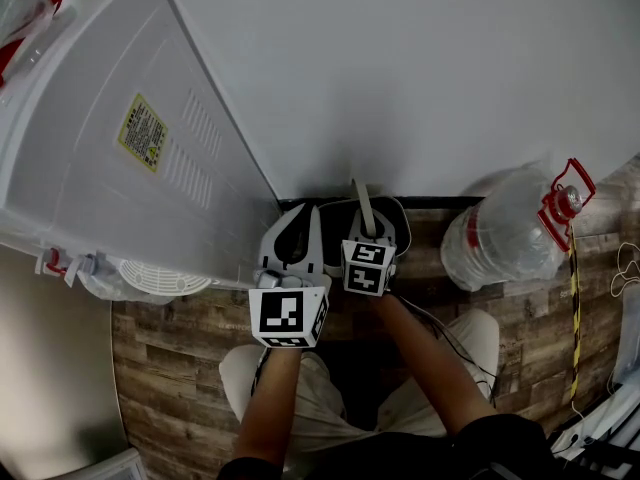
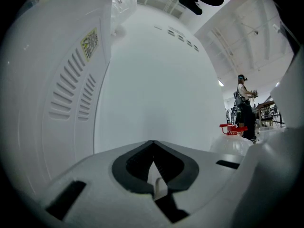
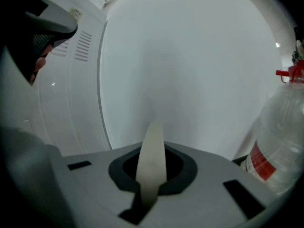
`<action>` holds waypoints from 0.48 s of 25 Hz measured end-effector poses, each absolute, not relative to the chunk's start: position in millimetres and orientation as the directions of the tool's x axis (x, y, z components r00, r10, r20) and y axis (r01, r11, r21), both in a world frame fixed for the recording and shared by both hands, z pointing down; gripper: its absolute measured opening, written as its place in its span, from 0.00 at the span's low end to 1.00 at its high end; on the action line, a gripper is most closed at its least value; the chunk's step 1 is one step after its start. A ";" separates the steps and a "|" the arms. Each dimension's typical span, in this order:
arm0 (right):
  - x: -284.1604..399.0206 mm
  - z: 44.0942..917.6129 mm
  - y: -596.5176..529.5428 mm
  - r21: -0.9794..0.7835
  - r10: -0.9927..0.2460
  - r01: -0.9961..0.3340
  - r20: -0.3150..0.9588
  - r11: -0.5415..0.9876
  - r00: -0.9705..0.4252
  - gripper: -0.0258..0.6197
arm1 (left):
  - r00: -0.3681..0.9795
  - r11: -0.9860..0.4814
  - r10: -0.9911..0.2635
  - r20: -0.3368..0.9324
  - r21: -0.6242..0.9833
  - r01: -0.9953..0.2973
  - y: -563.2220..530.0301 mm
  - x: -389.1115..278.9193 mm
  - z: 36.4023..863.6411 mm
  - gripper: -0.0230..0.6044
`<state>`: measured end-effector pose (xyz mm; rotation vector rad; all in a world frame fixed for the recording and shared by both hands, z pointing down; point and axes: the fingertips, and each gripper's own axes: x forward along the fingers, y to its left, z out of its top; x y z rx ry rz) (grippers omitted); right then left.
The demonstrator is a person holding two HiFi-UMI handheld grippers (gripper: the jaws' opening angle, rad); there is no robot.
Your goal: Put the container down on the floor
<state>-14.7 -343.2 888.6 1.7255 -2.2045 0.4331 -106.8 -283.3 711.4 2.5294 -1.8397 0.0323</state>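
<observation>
The container, a big clear water jug (image 1: 505, 233) with a red cap and handle, stands upright on the wood floor by the white wall, to the right of both grippers and apart from them. It also shows in the right gripper view (image 3: 278, 141) and, small, in the left gripper view (image 2: 235, 139). My left gripper (image 1: 297, 216) points at the wall with its jaws shut (image 2: 153, 146); a small pale sliver shows in its slot. My right gripper (image 1: 370, 218) is beside it, shut (image 3: 152, 148) on a pale strip (image 3: 152, 160) that sticks up between the jaws.
A white appliance (image 1: 130, 138) with vent slots and a yellow label stands on the left. A second jug's red handle (image 1: 35, 23) shows at the top left. Cables (image 1: 625, 268) lie at the right edge. A person (image 2: 244, 108) stands far off.
</observation>
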 end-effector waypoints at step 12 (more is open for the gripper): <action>-16.8 906.0 -339.6 -0.035 -0.877 -0.973 0.427 0.228 -0.221 0.09 | 0.323 -0.323 -0.946 0.023 -0.006 -0.946 -283.3 -102.3 711.1 0.06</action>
